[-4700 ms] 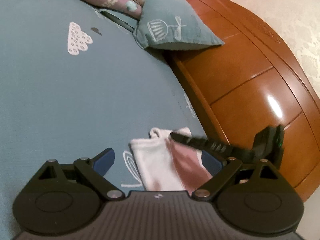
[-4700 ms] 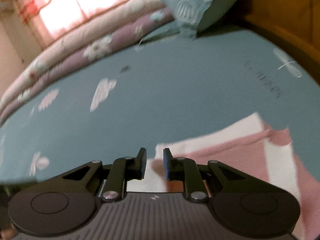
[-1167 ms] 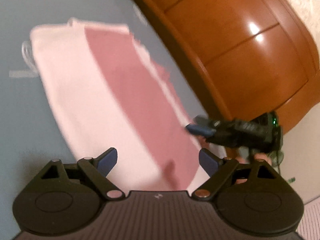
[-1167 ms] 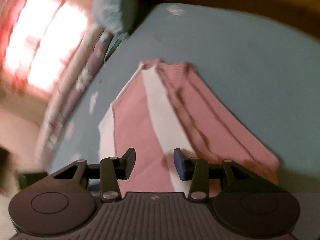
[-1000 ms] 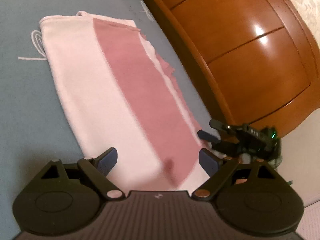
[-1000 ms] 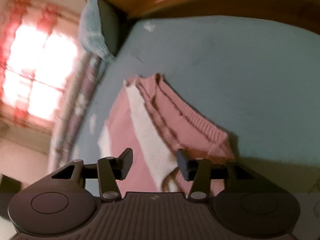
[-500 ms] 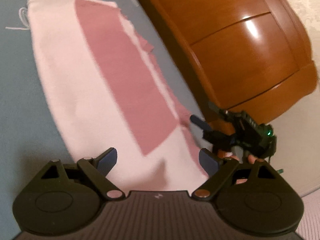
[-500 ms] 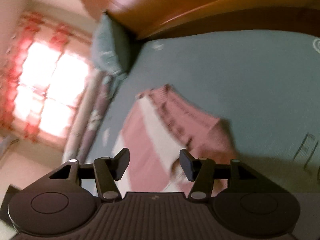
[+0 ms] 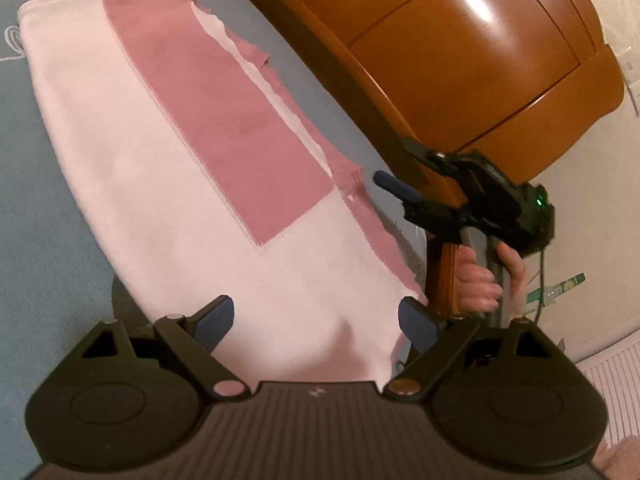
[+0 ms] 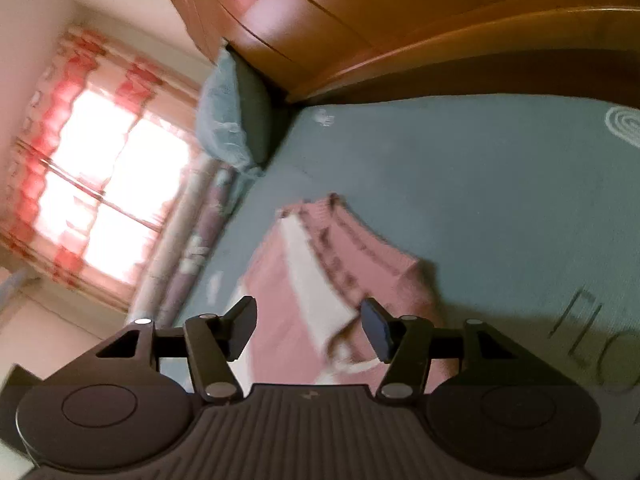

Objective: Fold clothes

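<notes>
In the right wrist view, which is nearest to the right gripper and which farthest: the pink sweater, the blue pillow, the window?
From the right gripper, jaws open:
1. Pink sweater, on the bed just ahead of the jaws.
2. Blue pillow, upper left, against the wooden headboard.
3. Window, far left, beyond the bed.

One garment (image 9: 168,184), two claws (image 9: 316,316) (image 10: 312,326), one pillow (image 10: 224,120)

My right tongs (image 10: 310,328), nearly closed over the sweater's (image 9: 168,184) hem a few seconds back, have spread wide and pulled away to its side edge. My left tongs (image 9: 316,320) backed off, so the whole folded sweater now shows.
</notes>
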